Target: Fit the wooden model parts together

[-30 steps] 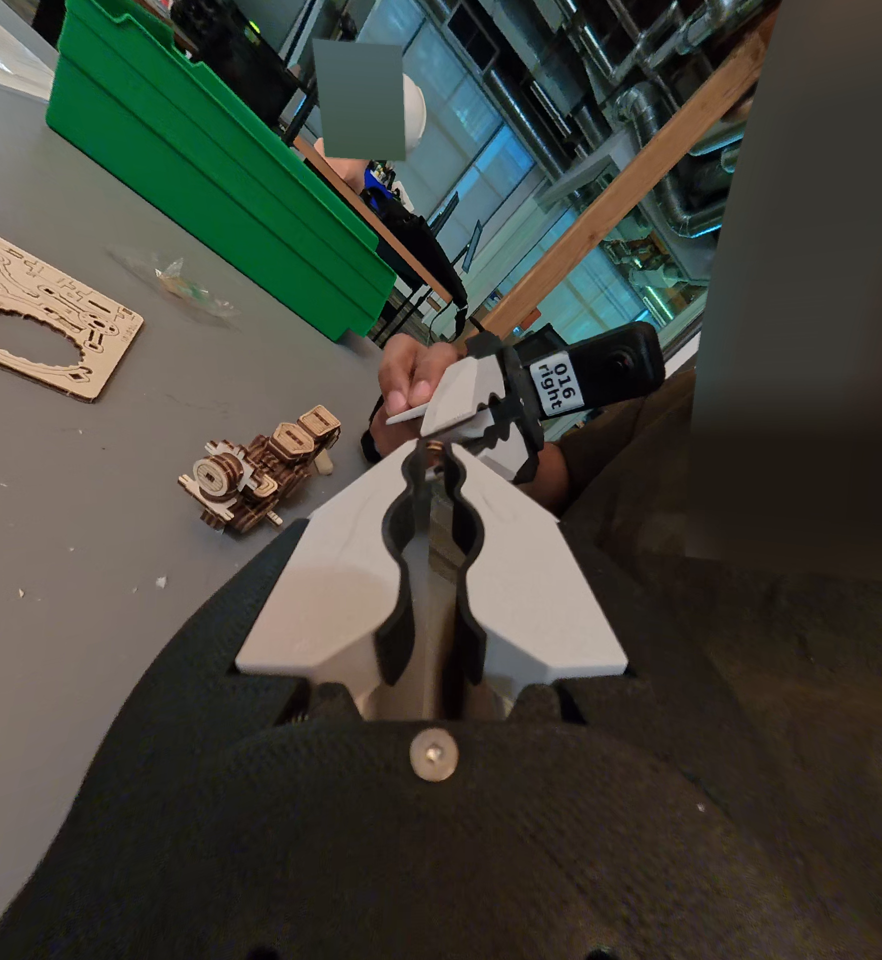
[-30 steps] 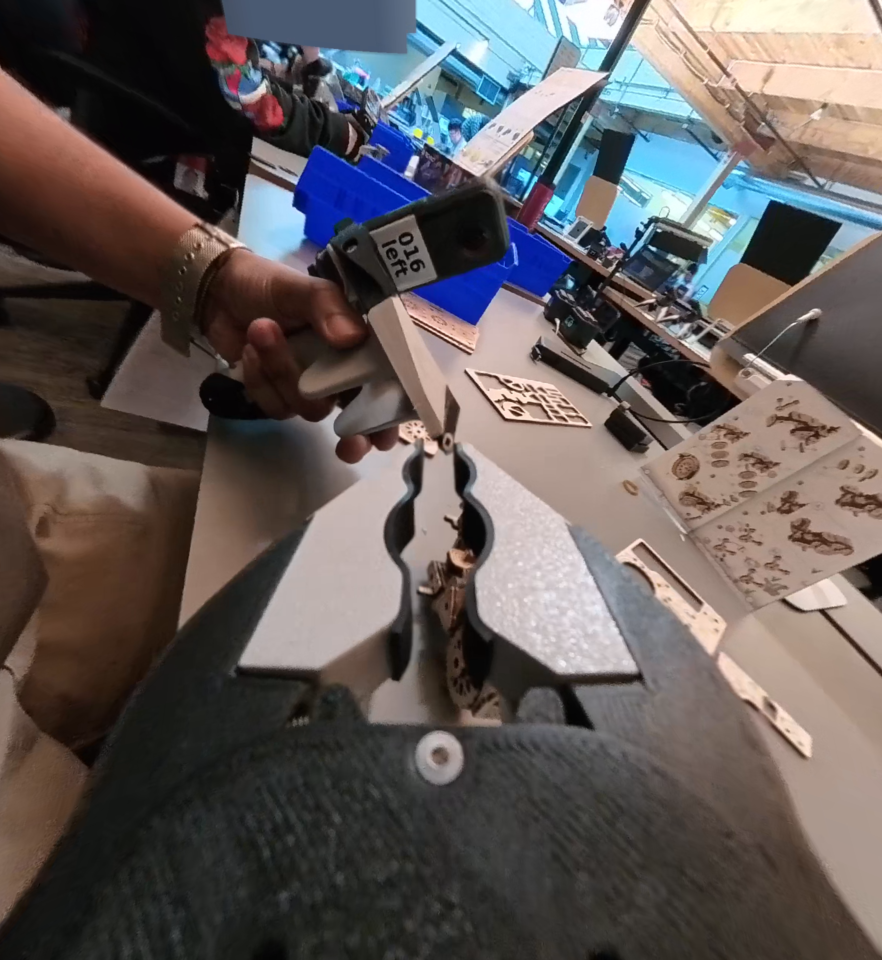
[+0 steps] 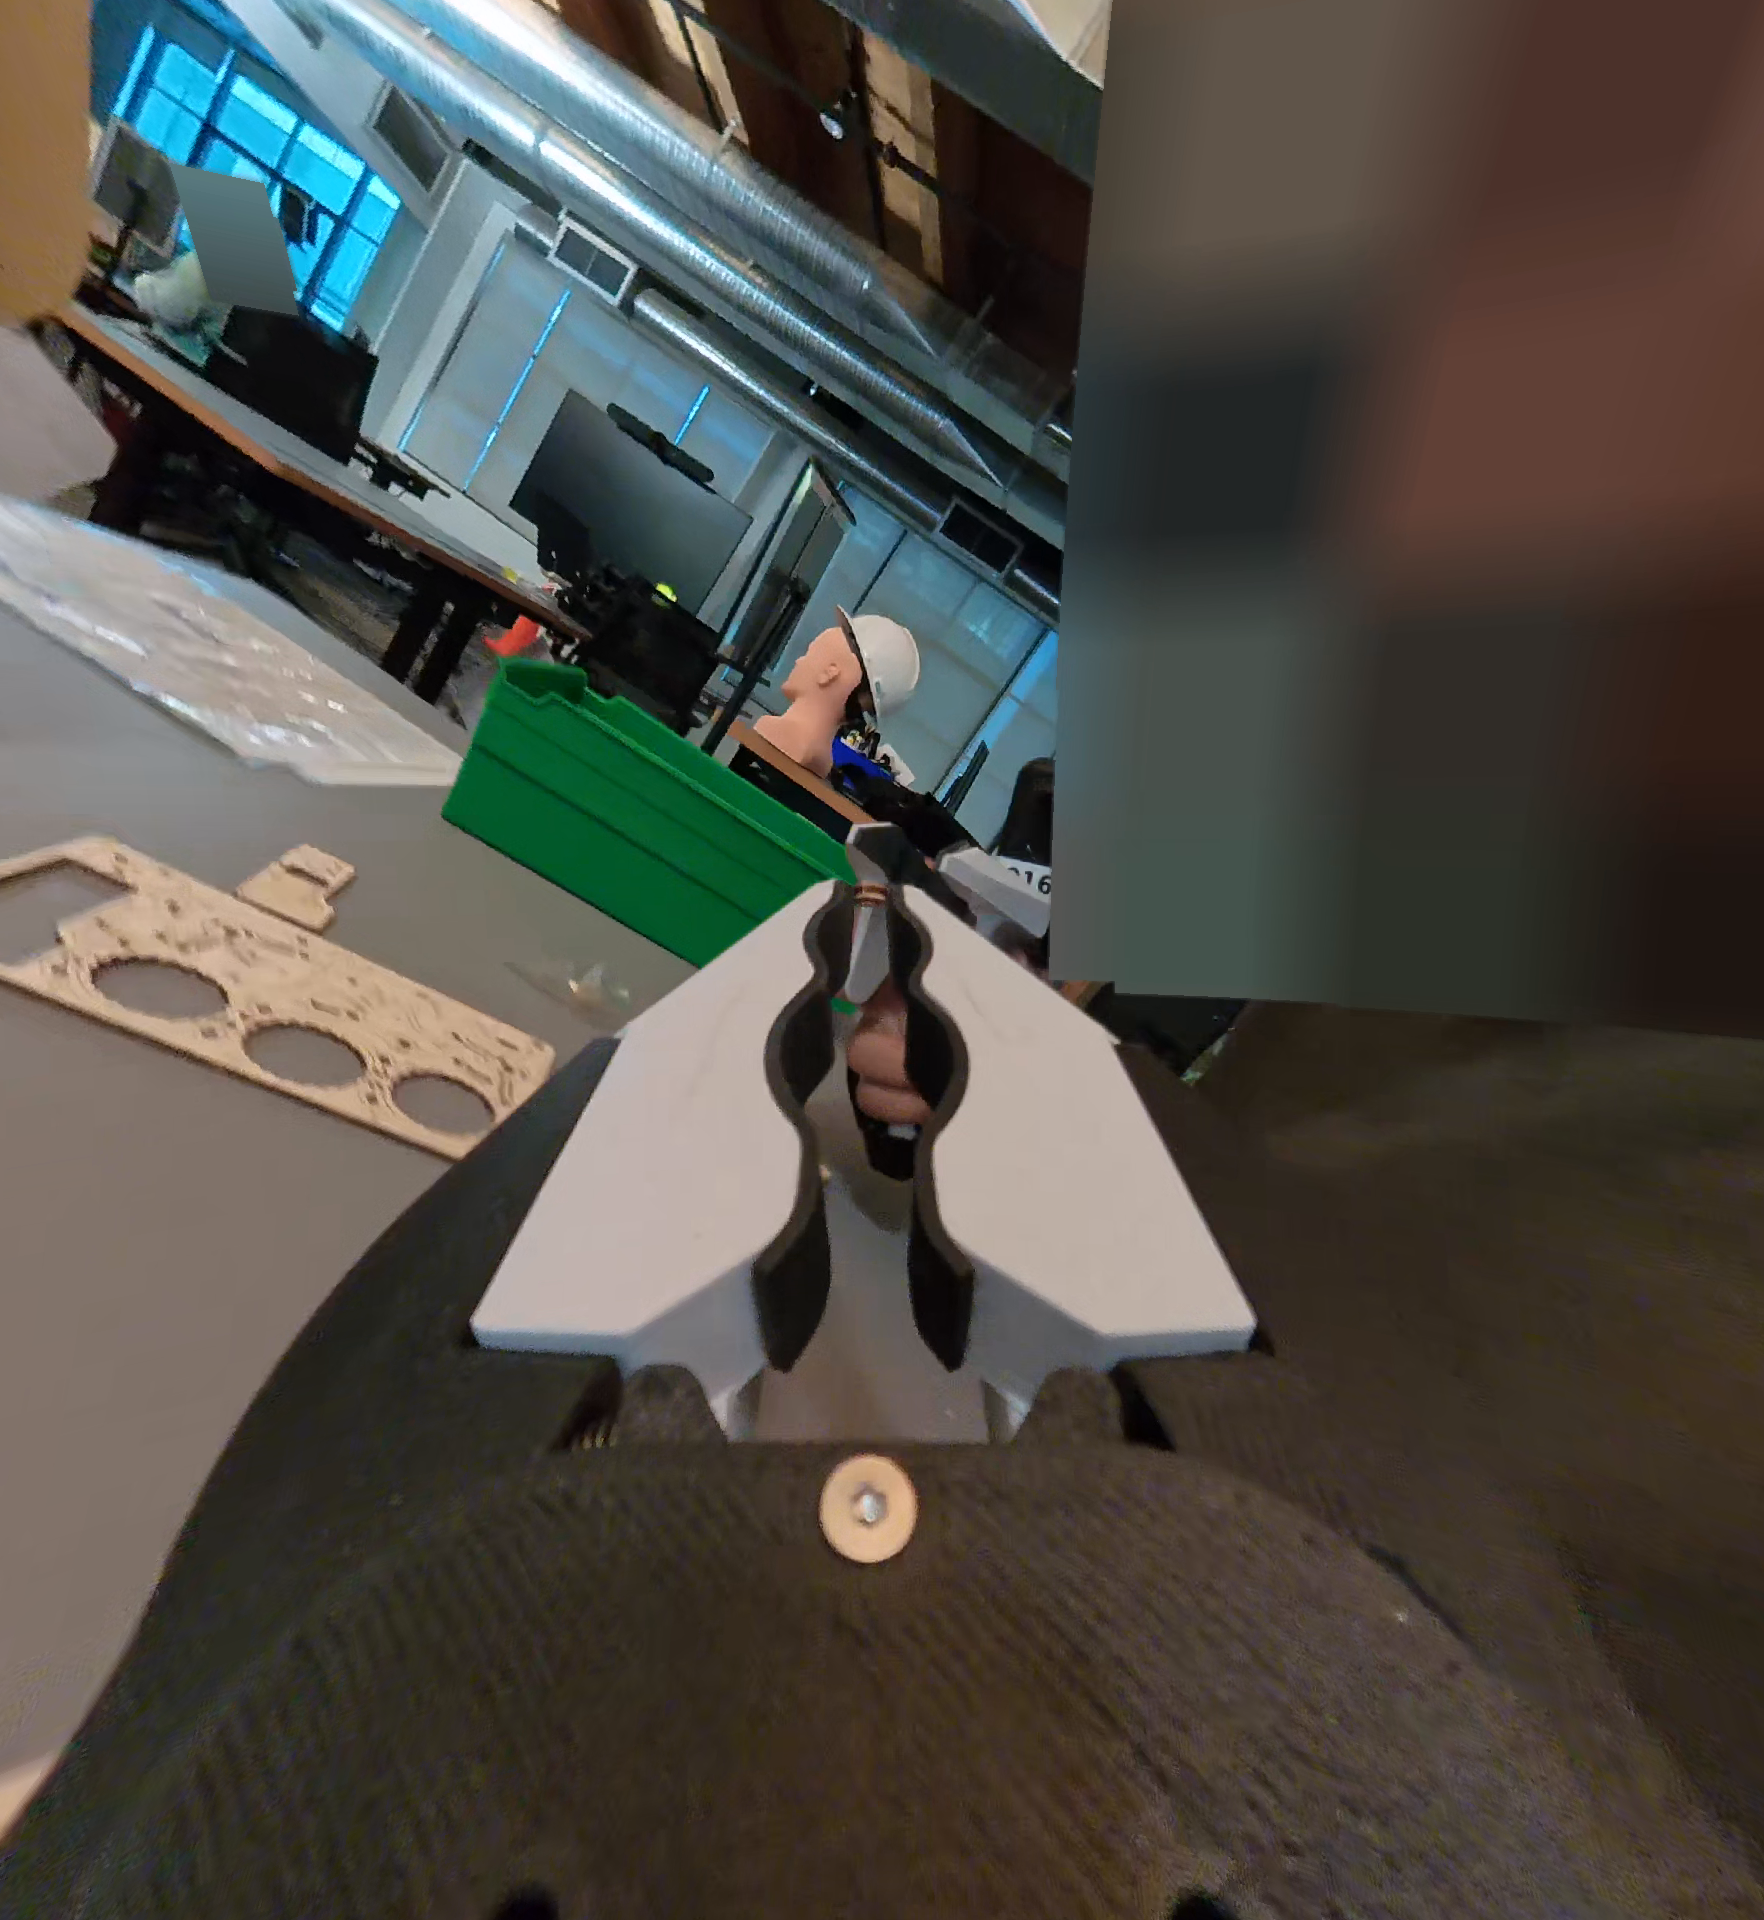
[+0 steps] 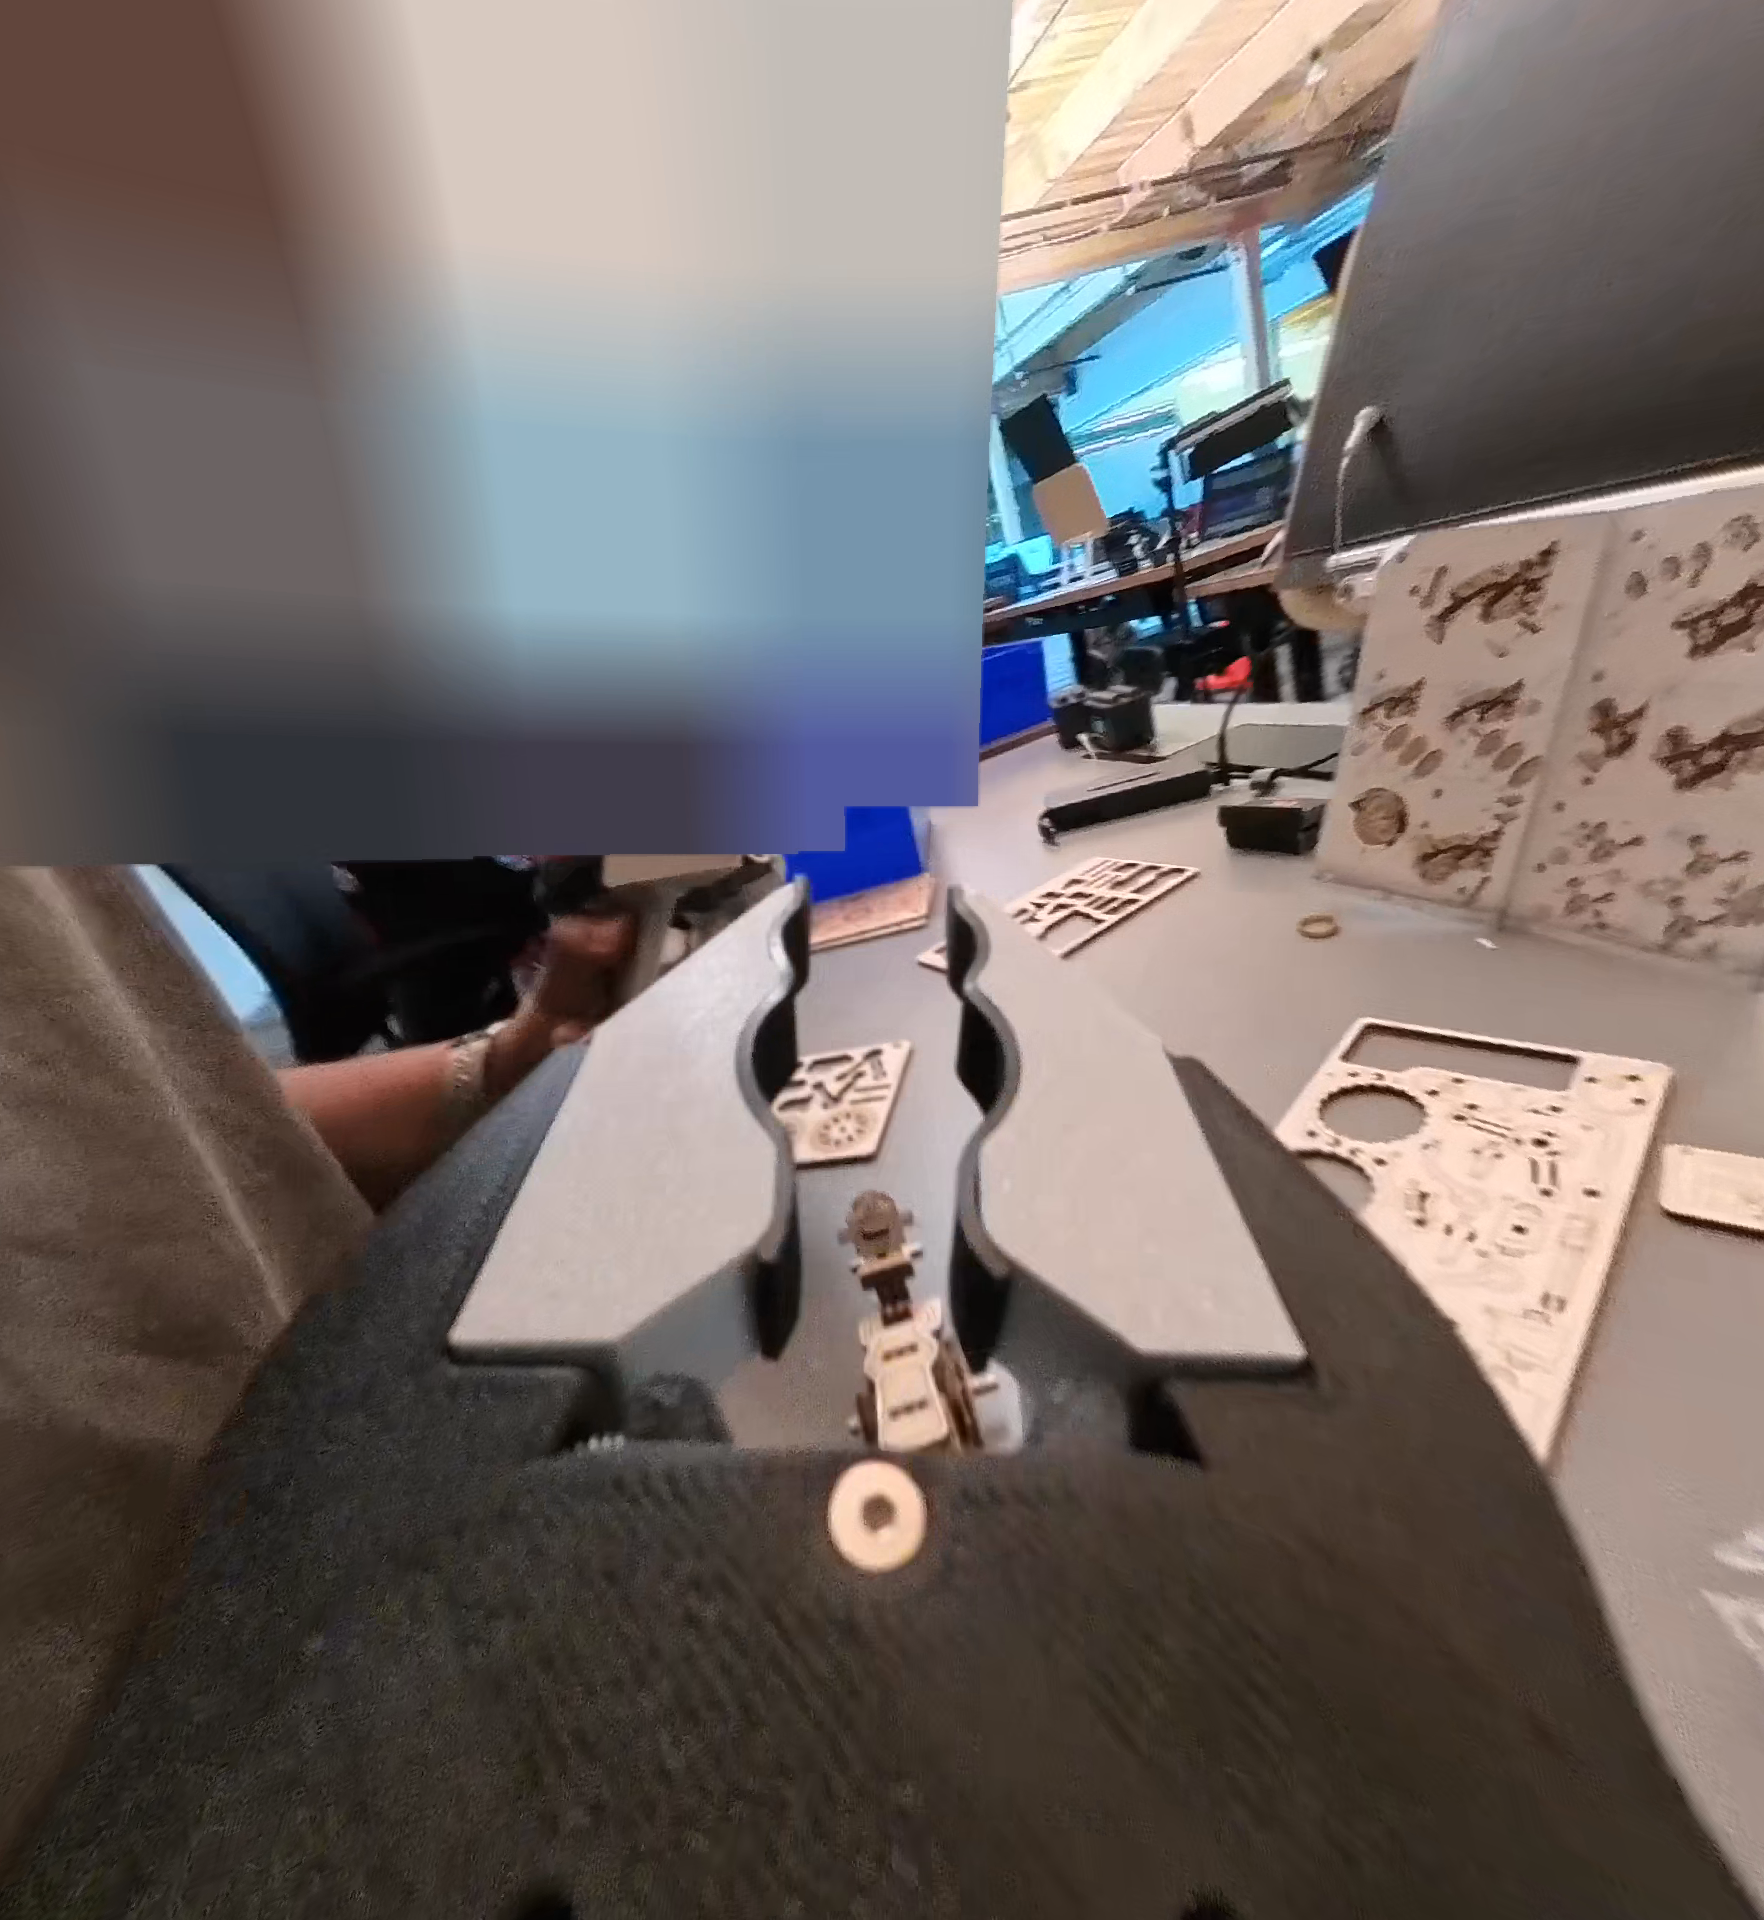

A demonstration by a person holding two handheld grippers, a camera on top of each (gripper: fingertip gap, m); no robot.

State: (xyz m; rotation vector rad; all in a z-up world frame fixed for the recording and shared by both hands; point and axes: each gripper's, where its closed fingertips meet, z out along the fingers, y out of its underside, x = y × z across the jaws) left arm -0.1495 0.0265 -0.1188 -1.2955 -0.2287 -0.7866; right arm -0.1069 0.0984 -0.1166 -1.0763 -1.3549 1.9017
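Observation:
My left gripper [image 3: 870,904] is shut at its tips on a small wooden ring-like part [image 3: 870,894], held up off the grey table [image 3: 130,1195]. Part of the right gripper's white body [image 3: 997,883] shows just behind those tips. My right gripper [image 4: 878,914] is open and empty. The half-built wooden model [image 4: 893,1320] lies on the table below it, seen between the fingers near their base. A hand holding the left gripper [image 4: 587,966] shows at the left, mostly hidden by my left finger.
A green bin [image 3: 629,810] and a punched wooden sheet [image 3: 234,997] lie left of the left gripper. More punched sheets [image 4: 1470,1174] [image 4: 842,1101] [image 4: 1101,899], a loose wooden ring [image 4: 1317,924] and an upright instruction sheet [image 4: 1584,748] lie ahead and to the right. The tips of one gripper are about 9 cm away from the tips of the other.
The right gripper has opened wider and drawn away from the left gripper's tips. The left gripper has tilted upward, still pinching the small part. The model is out of the left view.

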